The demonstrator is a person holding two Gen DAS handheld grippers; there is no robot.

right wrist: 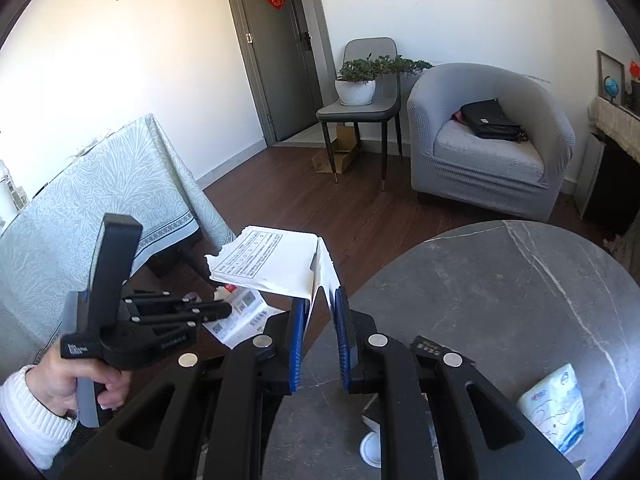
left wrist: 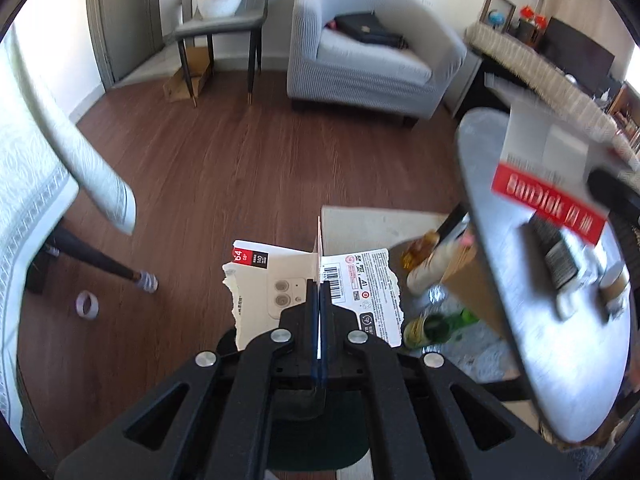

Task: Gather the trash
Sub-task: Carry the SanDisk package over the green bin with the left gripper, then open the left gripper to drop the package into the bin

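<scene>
Left wrist view: left gripper (left wrist: pixel 320 300) jaws pressed together on a torn SanDisk card package (left wrist: pixel 280 280), held in the air over the wood floor (left wrist: pixel 224 168). The package's ragged left edge hangs free. Broad bare floor lies ahead up to the grey armchair (left wrist: pixel 372 56). Right of the package, near the round marble bench (left wrist: pixel 560 320) edge, bottles (left wrist: pixel 436 324) lie on the floor. A tape roll (left wrist: pixel 87 305) sits at far left.

Right wrist view: right gripper (right wrist: pixel 320 312) jaws stand partly open, a folded white torn packaging sheet (right wrist: pixel 276 260) between the blue pads; contact cannot be told. The gripper sits over the bench (right wrist: pixel 500 300) rim. A tissue packet (right wrist: pixel 556 408) lies at lower right.
</scene>
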